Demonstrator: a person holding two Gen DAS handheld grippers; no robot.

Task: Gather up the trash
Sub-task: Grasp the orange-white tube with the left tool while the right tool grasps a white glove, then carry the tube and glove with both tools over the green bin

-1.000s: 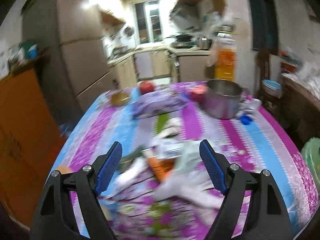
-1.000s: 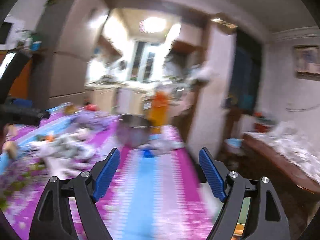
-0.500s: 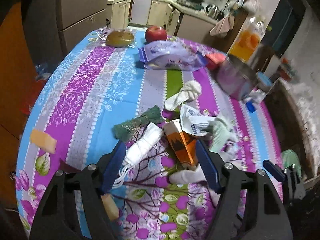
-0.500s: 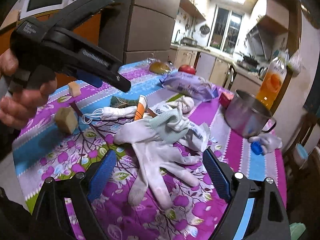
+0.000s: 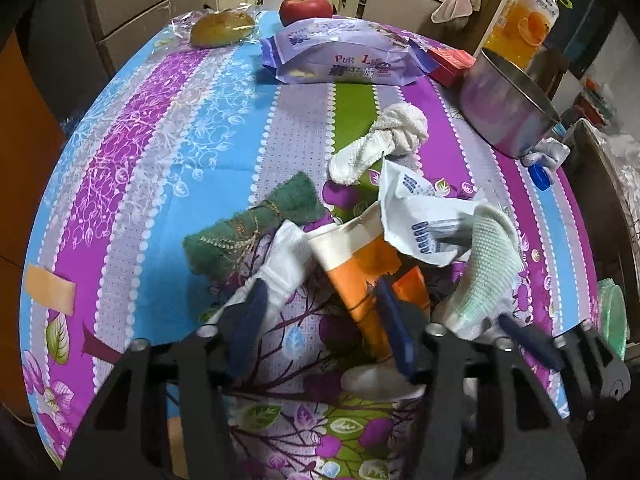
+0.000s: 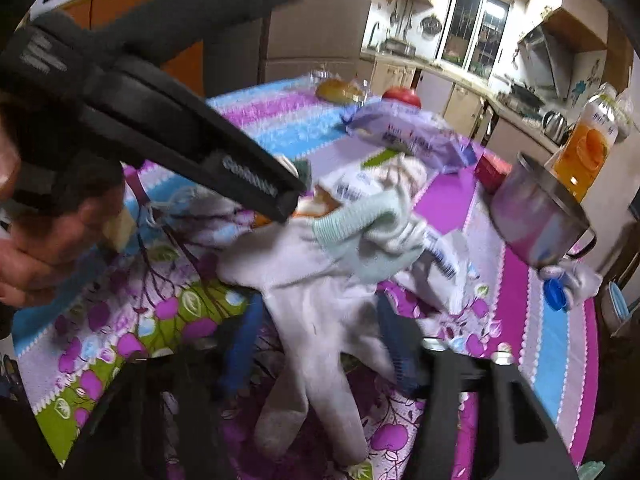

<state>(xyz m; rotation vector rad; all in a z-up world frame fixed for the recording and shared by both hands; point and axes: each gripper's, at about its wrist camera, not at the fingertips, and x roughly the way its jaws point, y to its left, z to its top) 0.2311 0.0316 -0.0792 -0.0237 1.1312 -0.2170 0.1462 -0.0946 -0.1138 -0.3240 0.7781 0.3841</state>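
Note:
A heap of trash lies on the flowered tablecloth (image 5: pixel 168 128). In the left wrist view an orange-and-white carton (image 5: pixel 356 276) lies between the closing jaws of my left gripper (image 5: pixel 320 330). Its right pad is at the carton's side, and its left pad is beside a white face mask (image 5: pixel 284 268). In the right wrist view a white glove (image 6: pixel 320 312) lies between the closing jaws of my right gripper (image 6: pixel 320 340). The pads stand at the glove's edges without a clear squeeze. A mint-green glove (image 6: pixel 360 232) and crumpled white paper (image 5: pixel 424 216) lie on the heap.
A green scouring pad (image 5: pixel 256 224) and a knotted white cloth (image 5: pixel 384 136) lie near the heap. Farther back are a purple packet (image 5: pixel 344 60), an apple (image 5: pixel 306 6), a bagged bun (image 5: pixel 222 28), a steel pot (image 5: pixel 508 108), a juice bottle (image 5: pixel 524 28) and a blue cap (image 5: pixel 542 174).
Both grippers have tipped down from the room onto the heap and come closer. Both pairs of jaws have narrowed, the left around the carton and the right around the white glove.

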